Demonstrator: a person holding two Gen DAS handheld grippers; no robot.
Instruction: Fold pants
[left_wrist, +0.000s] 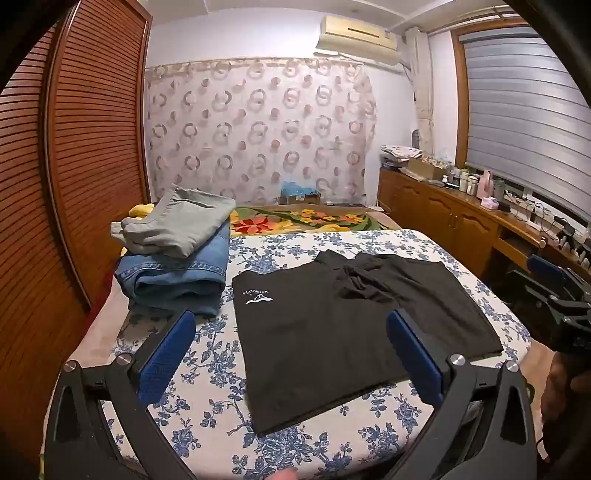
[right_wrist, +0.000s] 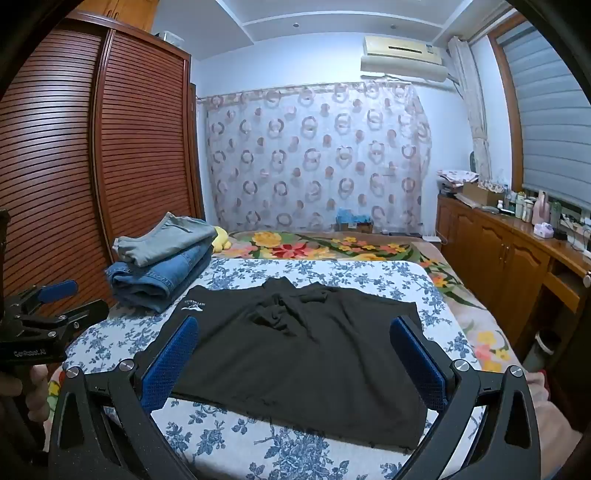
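Left wrist view: the black pants (left_wrist: 332, 332) lie flat on the bed (left_wrist: 295, 454), partly folded with a bunched middle; the left tool (left_wrist: 291, 354) hovers spread, holding nothing. Right wrist view: the right tool (right_wrist: 293, 354) is likewise spread above the pants (right_wrist: 303, 354), so further folds appear to remain.

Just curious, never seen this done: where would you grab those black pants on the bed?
Probably the near hem corners of the black pants, coming from the near side, since they lie flat; both tools, left and right, hover open.
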